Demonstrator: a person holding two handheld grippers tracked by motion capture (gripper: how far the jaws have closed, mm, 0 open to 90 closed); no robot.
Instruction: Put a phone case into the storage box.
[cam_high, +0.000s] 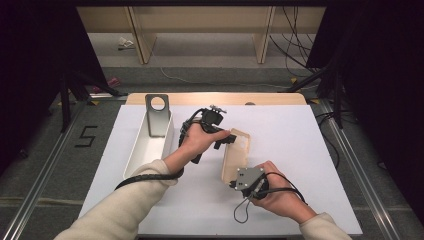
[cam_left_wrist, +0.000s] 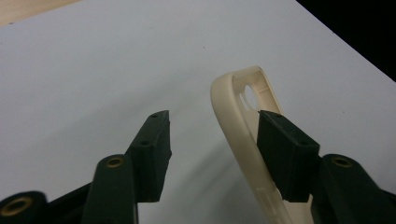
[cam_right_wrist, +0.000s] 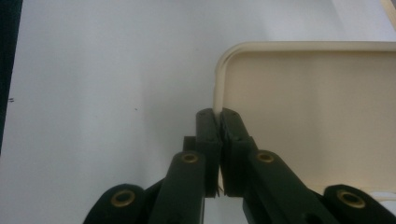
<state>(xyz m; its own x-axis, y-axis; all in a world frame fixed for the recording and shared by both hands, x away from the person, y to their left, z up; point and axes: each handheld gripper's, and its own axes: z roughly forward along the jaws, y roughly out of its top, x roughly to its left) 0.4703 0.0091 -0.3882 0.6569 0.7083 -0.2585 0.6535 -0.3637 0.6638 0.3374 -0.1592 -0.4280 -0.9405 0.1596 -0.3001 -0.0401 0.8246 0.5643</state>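
**Phone case held at both ends above the white mat**

A cream phone case (cam_high: 235, 155) is seen near the middle of the white mat (cam_high: 300, 150), slightly toward the right edge, its long axis running from the near side to the far side. The case is gripped at its near end by the right gripper (cam_high: 239, 181): in the right gripper view the two black jaws are pressed together on the case's side wall (cam_right_wrist: 219, 88), just below a rounded corner. The far end of the case is met by the left gripper (cam_high: 227, 140). In the left gripper view the jaws stand at a middling gap, with the case's rim (cam_left_wrist: 233, 126) between them; the right-hand pad (cam_left_wrist: 285, 154) lies against the inner face of the case, while the left-hand pad (cam_left_wrist: 152, 154) is kept apart from the outer wall, so the rim is not pinched. A camera cut-out (cam_left_wrist: 250, 98) is visible near the case's far corner.

A white tray (cam_high: 142, 150) is placed along the mat's left edge, and a grey bracket (cam_high: 158, 117) with a round hole is stood upright at the tray's far end.

The figure "5" (cam_high: 86, 136) is marked in black on the floor, off the mat's left edge. No brand or label can be read on the case or on the grippers.
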